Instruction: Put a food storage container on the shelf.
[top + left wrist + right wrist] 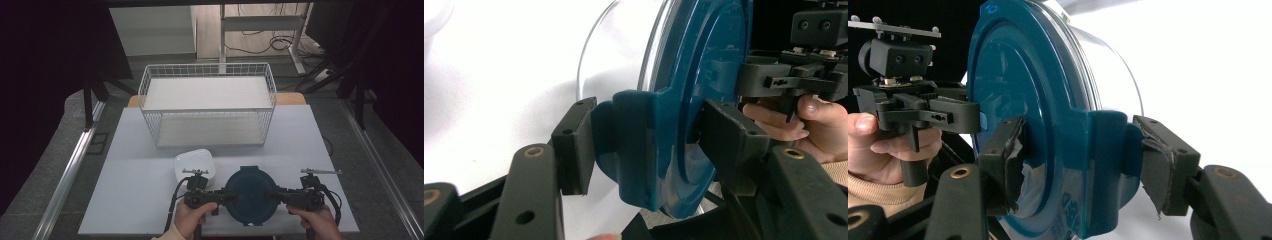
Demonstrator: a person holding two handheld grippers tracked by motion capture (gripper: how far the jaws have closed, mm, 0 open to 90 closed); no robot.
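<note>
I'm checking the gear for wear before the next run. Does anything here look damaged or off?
Yes. The padding on the right gripper looks torn: ragged, peeling flaps hang from both jaws where they clamp the blue lid's latch tab. The left gripper's jaws look intact. Nothing spilled.

The round container's glossy dark-blue plastic lid (1048, 125) tops a smooth clear plastic body (619, 55), the far white wire basket (207, 102) looks like coated metal, and the matt pale table (135, 175) is smooth.
</note>
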